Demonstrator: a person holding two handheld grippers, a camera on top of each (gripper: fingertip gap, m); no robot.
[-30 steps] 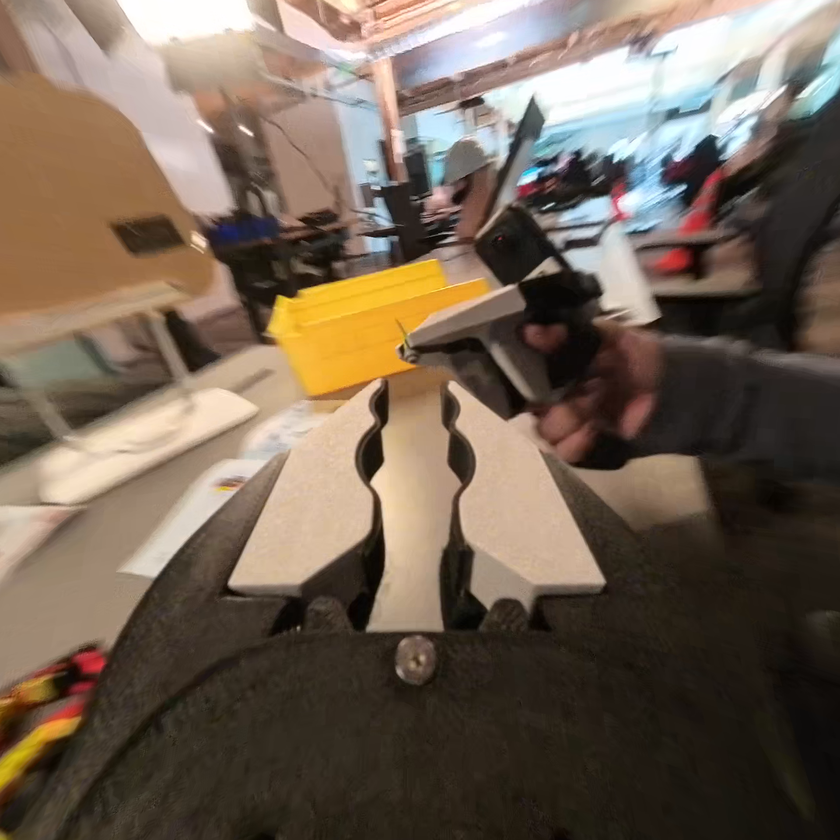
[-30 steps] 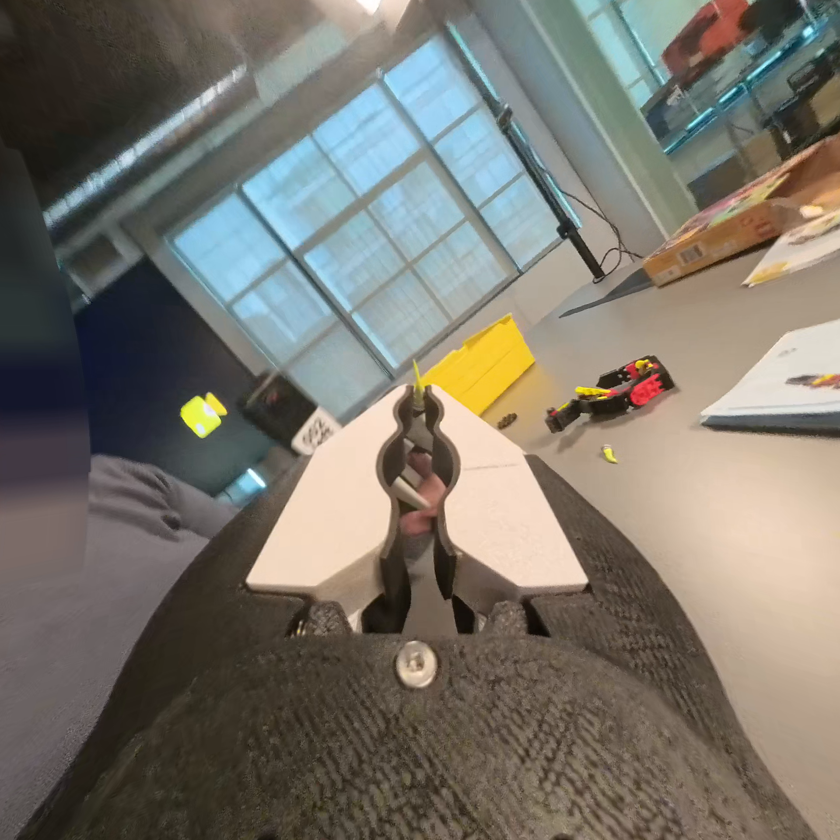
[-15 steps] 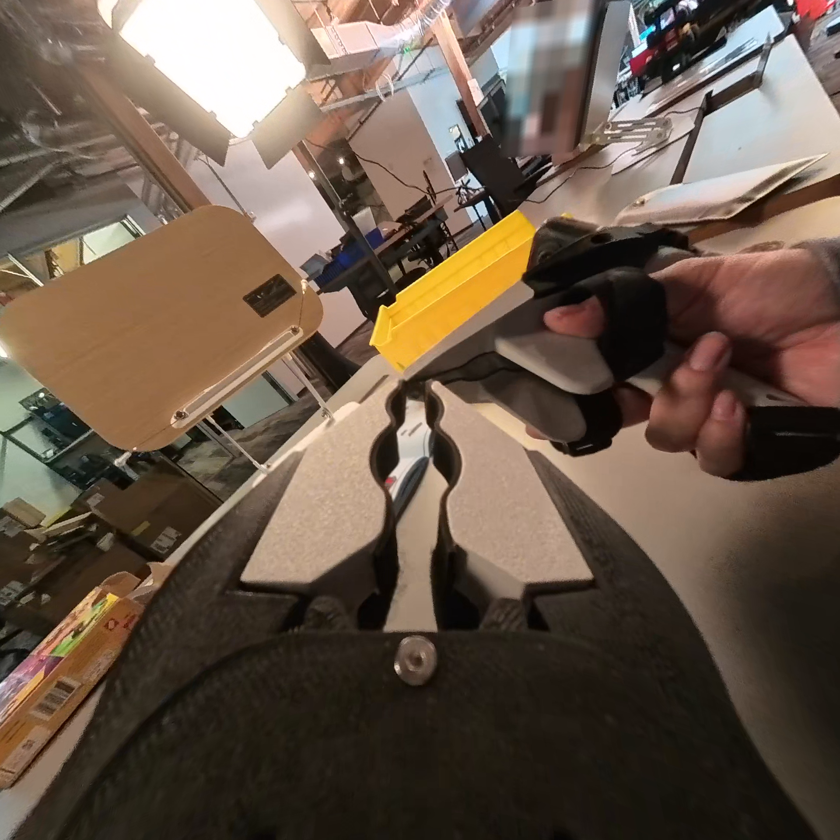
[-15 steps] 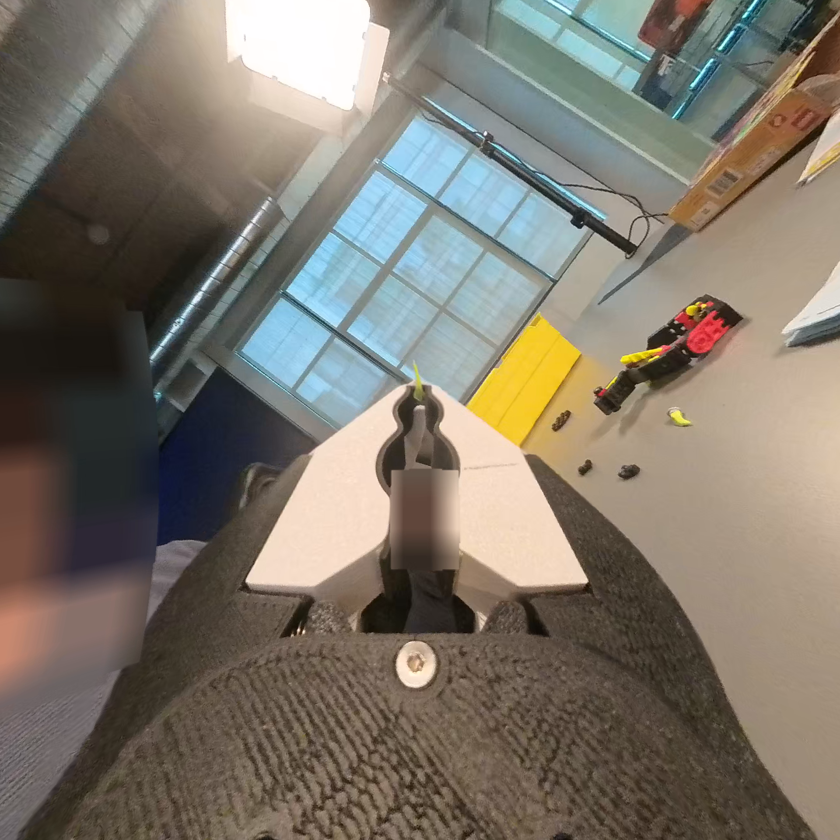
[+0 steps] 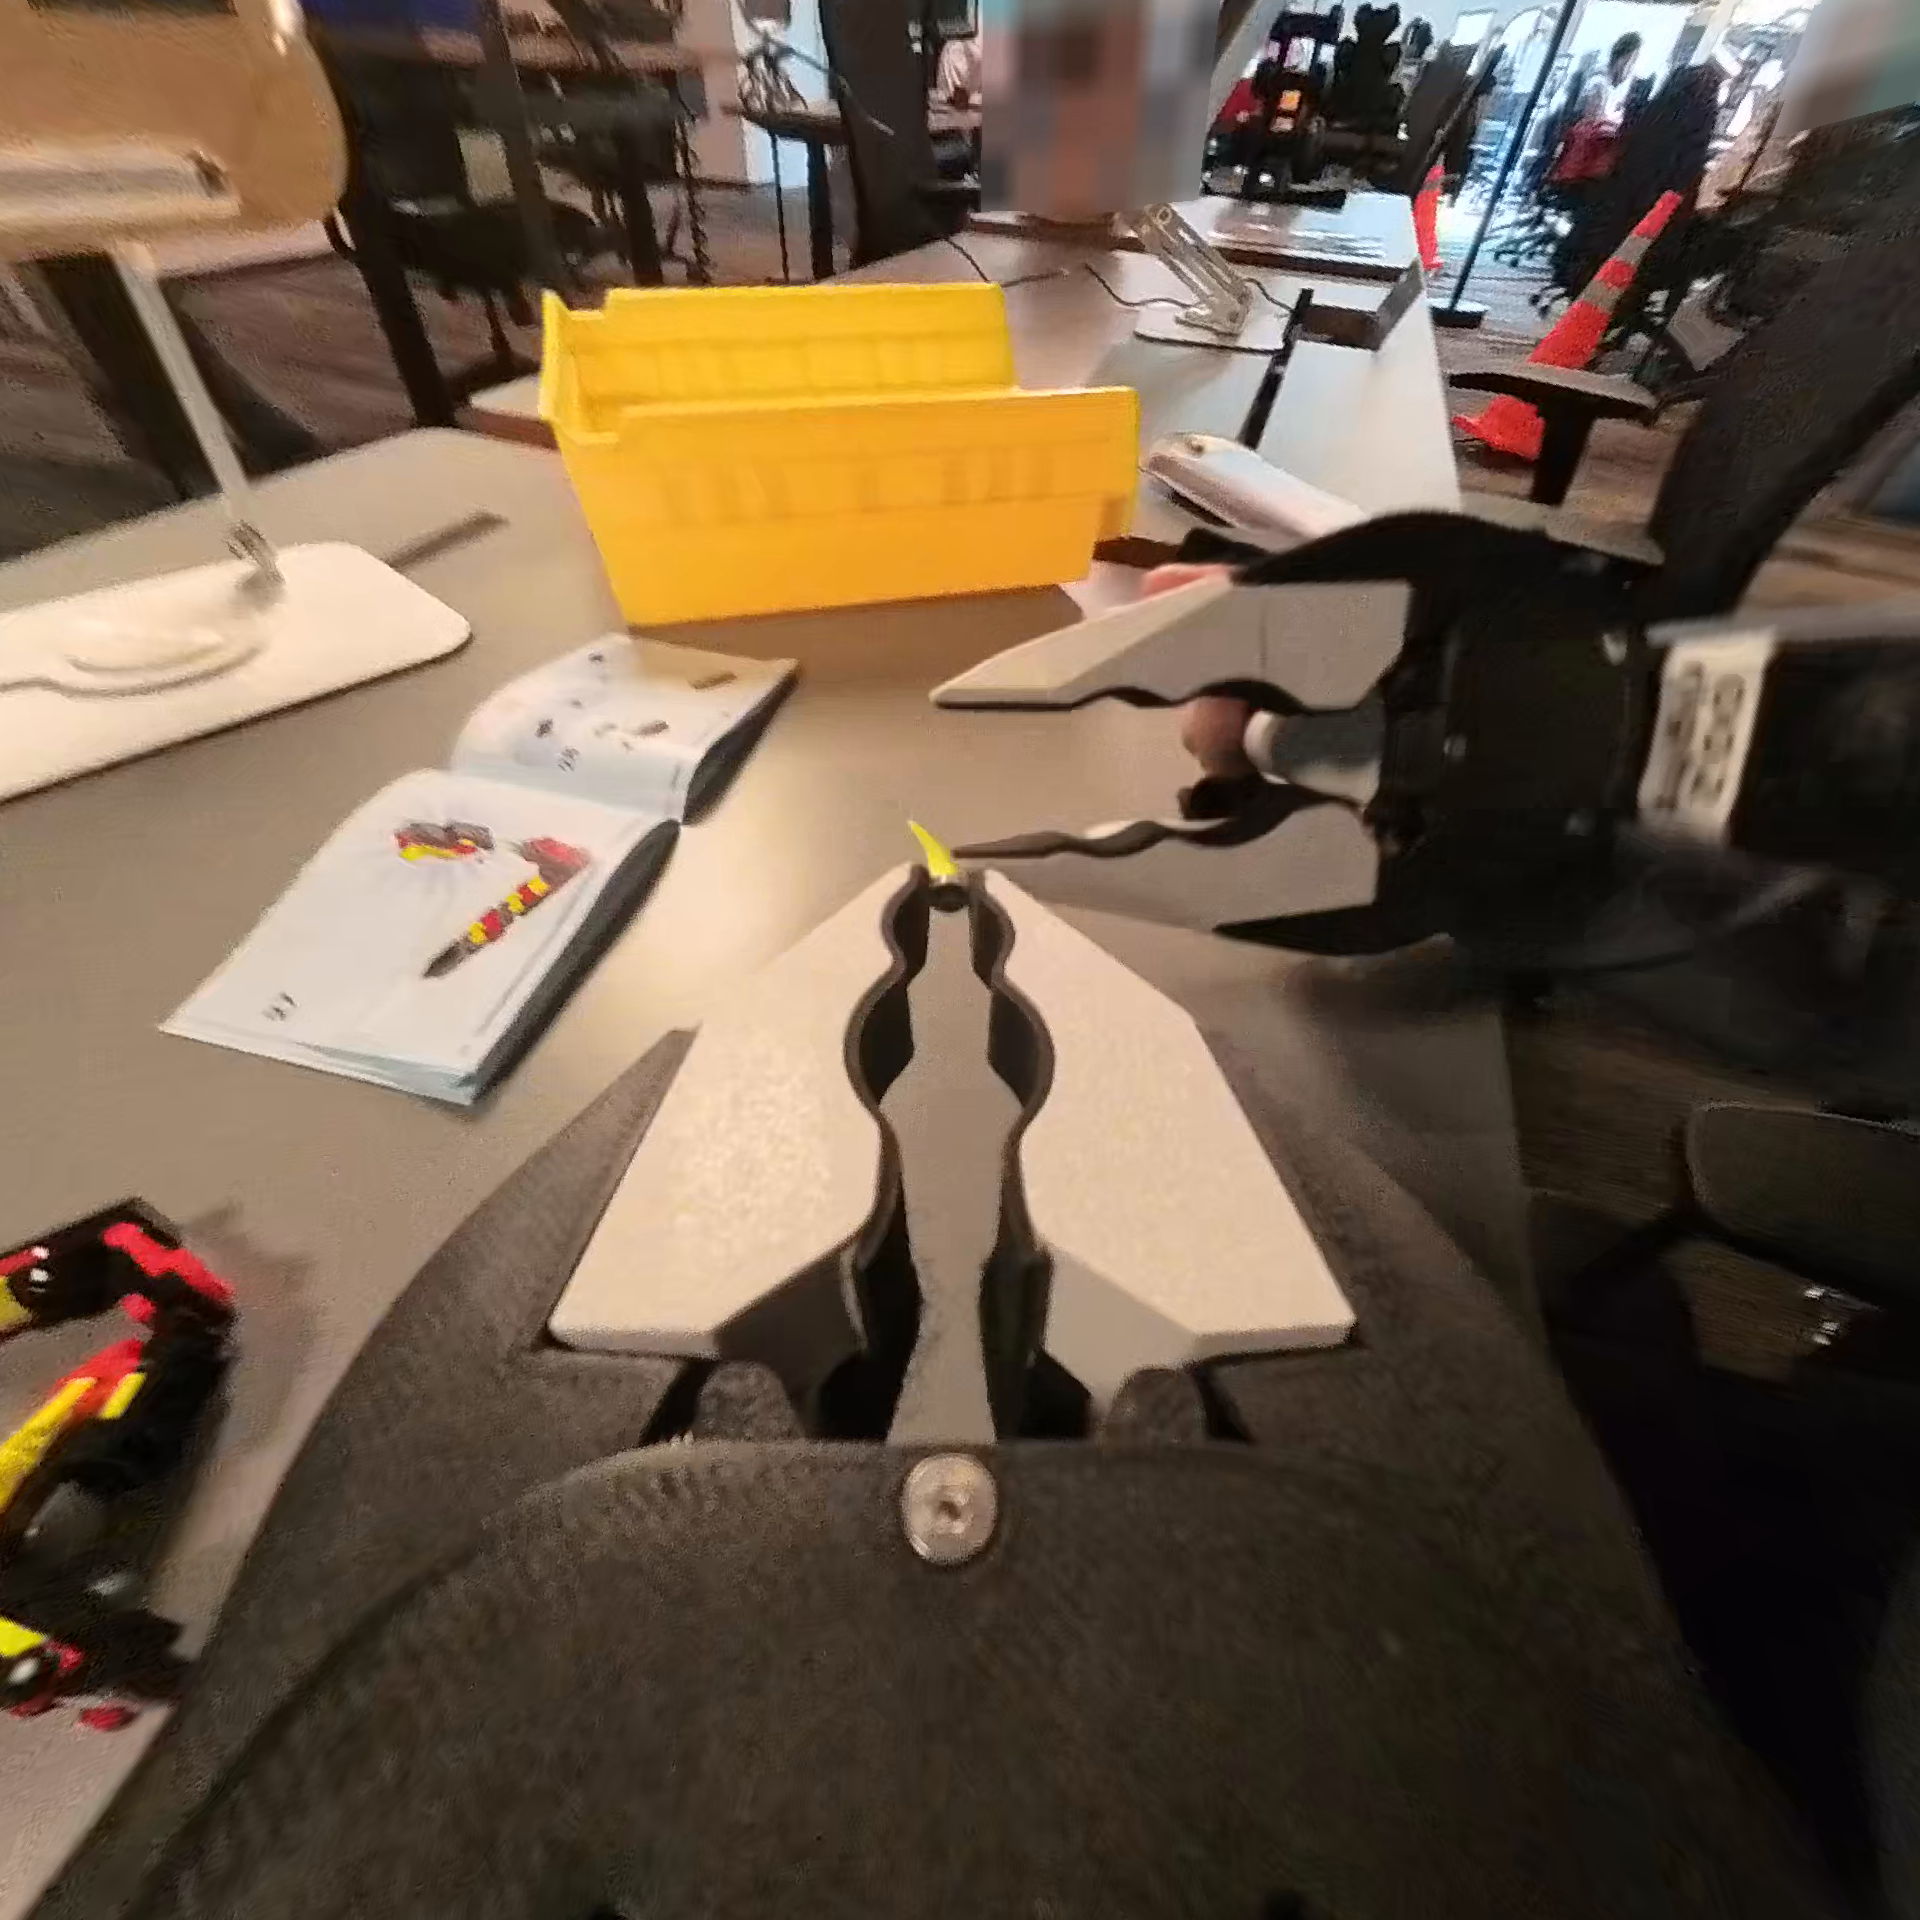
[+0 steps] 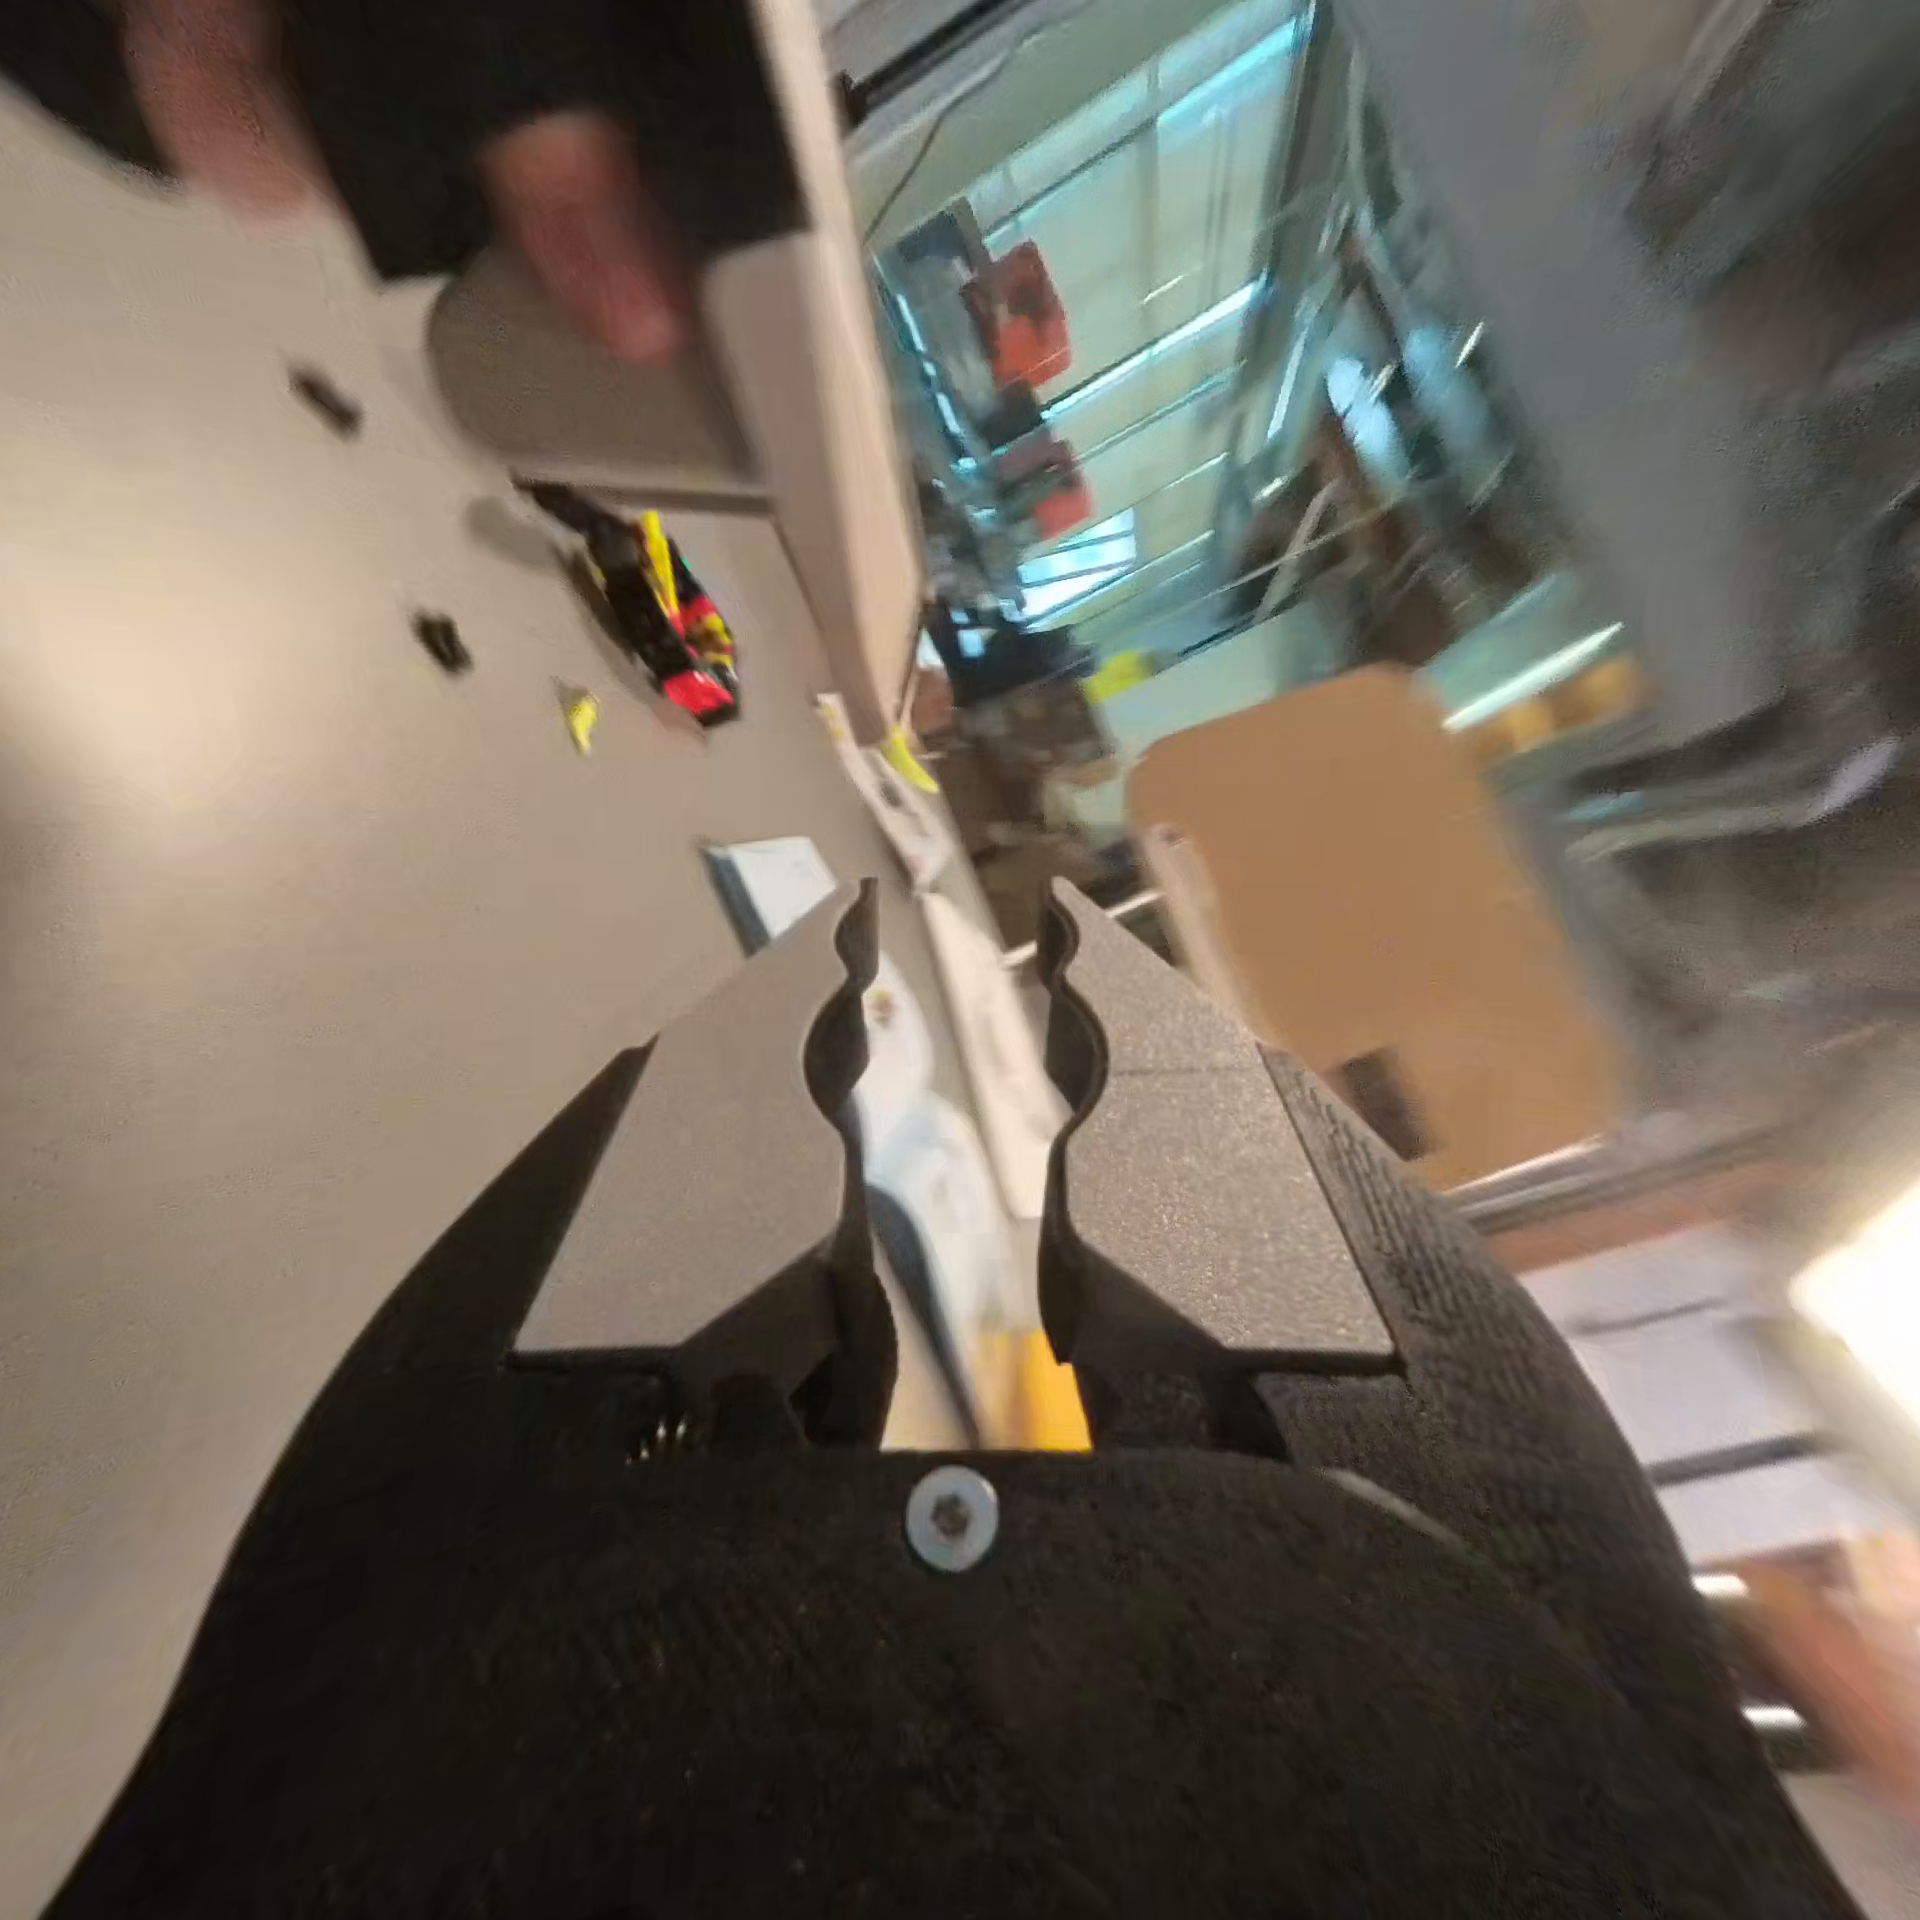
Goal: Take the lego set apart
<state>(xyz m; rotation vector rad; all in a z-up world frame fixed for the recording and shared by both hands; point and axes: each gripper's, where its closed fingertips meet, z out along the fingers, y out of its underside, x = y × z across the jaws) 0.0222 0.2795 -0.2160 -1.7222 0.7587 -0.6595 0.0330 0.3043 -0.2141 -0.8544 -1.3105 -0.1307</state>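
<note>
The small yellow pointed lego piece (image 5: 928,844) has passed from right claw (image 5: 951,769) to left claw (image 5: 943,891), which is now clamped on it at the tips; right claw has sprung apart, empty, just beside. The black-red-yellow lego model (image 5: 88,1382) lies on the grey tabletop (image 5: 208,883) at left, w/ open instruction booklet (image 5: 488,862) & yellow plastic bin (image 5: 831,457) beyond.

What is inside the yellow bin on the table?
Unknown. In the left wrist view the yellow bin shows only its outer wall and the inner face of its ribbed back wall; the near wall hides the floor. The yellow spike piece is still pinched in the left claw.
</note>
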